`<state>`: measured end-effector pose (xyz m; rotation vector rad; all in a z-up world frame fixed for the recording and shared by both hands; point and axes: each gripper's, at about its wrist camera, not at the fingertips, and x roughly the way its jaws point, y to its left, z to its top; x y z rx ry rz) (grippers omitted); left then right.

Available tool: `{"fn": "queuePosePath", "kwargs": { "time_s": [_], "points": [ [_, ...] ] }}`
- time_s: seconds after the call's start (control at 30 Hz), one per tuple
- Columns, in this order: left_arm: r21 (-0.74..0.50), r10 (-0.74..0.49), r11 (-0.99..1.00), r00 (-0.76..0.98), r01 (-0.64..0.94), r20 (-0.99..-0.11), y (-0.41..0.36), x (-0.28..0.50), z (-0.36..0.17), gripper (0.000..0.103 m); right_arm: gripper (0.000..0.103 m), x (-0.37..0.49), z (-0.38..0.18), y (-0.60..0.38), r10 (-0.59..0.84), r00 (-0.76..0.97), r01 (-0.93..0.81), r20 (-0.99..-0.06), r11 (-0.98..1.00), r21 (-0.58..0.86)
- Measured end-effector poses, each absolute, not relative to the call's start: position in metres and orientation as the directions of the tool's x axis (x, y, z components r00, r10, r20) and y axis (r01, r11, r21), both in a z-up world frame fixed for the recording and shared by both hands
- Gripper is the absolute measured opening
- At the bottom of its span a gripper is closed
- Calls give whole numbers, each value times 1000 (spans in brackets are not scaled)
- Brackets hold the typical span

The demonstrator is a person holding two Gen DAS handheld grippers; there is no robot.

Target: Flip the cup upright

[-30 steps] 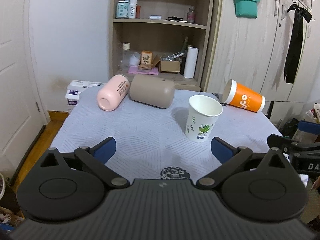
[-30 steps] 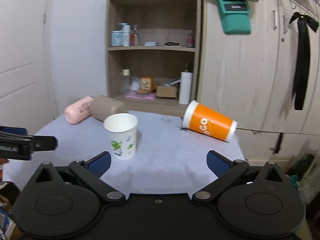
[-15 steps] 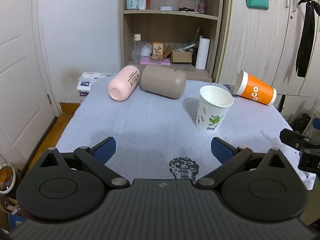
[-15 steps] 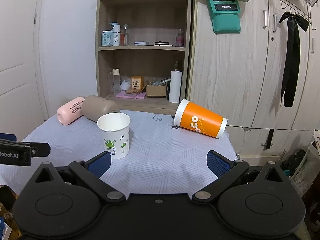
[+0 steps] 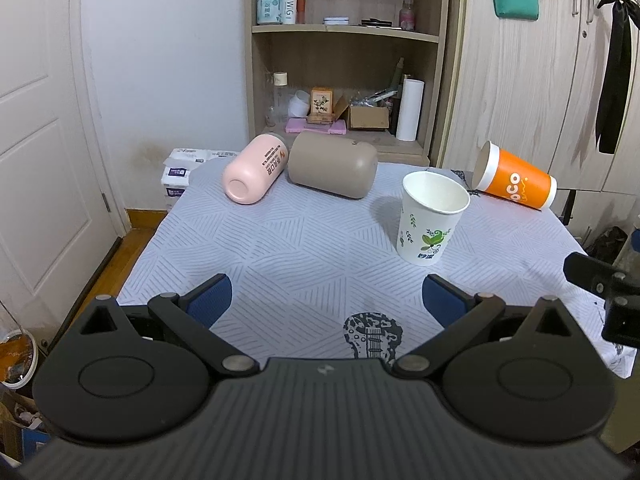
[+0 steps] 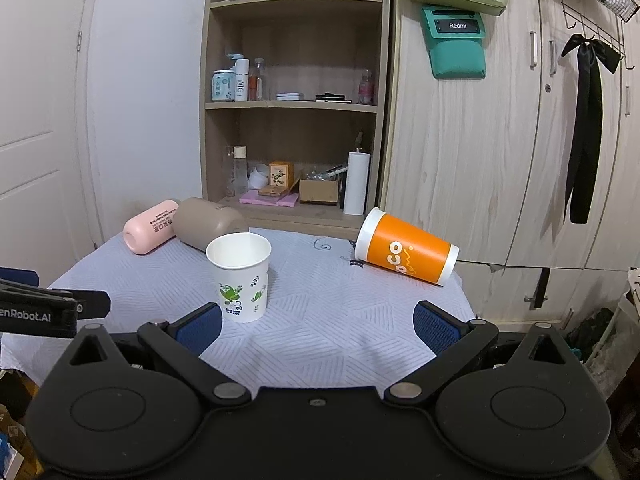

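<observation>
change: I have backed both tongs off toward the table's (image 5: 280, 264) near edge | left gripper (image 5: 326, 300) and right gripper (image 6: 316, 326) spread, empty | white cup (image 6: 240, 276) upright mid-table | orange cup (image 6: 408, 254), pink cup (image 5: 256, 174), taupe cup (image 5: 334, 164) lying down, so flips remain

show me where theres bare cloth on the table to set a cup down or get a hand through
Bare cloth runs across the near half of the table, from the left gripper up to the white paper cup. Another patch lies between that cup and the orange cup. The far left corner is crowded: pink bottle and tan container lie close together.
</observation>
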<state>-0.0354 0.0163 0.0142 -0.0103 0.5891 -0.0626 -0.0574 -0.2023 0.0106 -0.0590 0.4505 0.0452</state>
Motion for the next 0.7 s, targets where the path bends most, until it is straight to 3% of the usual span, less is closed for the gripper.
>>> {"fn": "queuePosePath", "kwargs": {
  "time_s": [0.7],
  "points": [
    [-15, -40, 999, 846, 38, -532, 18, -38, 17, 103, 103, -56, 10, -205, 27, 899, -52, -438, 998, -46]
  ]
}}
